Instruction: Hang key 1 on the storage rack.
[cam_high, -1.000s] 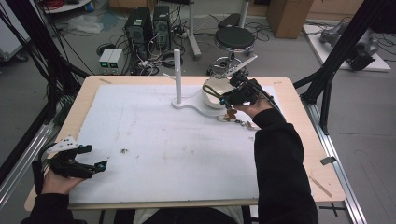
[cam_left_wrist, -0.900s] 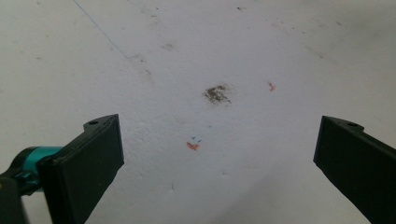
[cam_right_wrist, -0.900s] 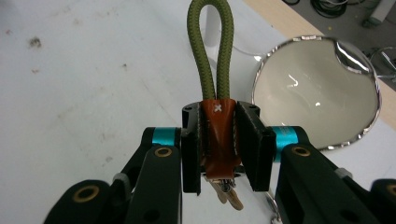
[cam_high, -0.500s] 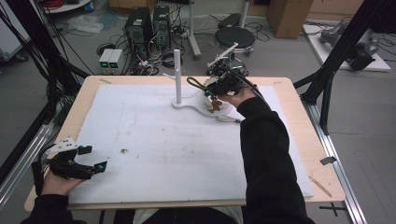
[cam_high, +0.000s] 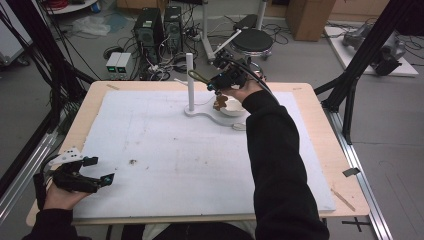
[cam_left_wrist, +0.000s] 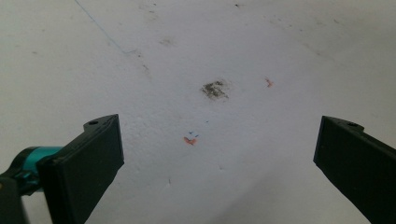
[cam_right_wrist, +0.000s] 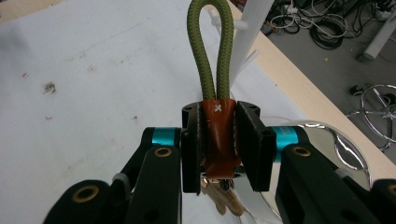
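The counter, under a stained white sheet, carries a white stand: a flat base and an upright post with side pegs. Near that post the right gripper is clamped tight on the brown leather tab of a keychain, held in the air above the base. Its olive cord loop stands up beyond the jaws, close to the post; keys dangle below. The piece looks light, its cord pliant, so the stiffer tab seems the best hold. The left gripper rests at the near-left corner, spread wide, holding nothing.
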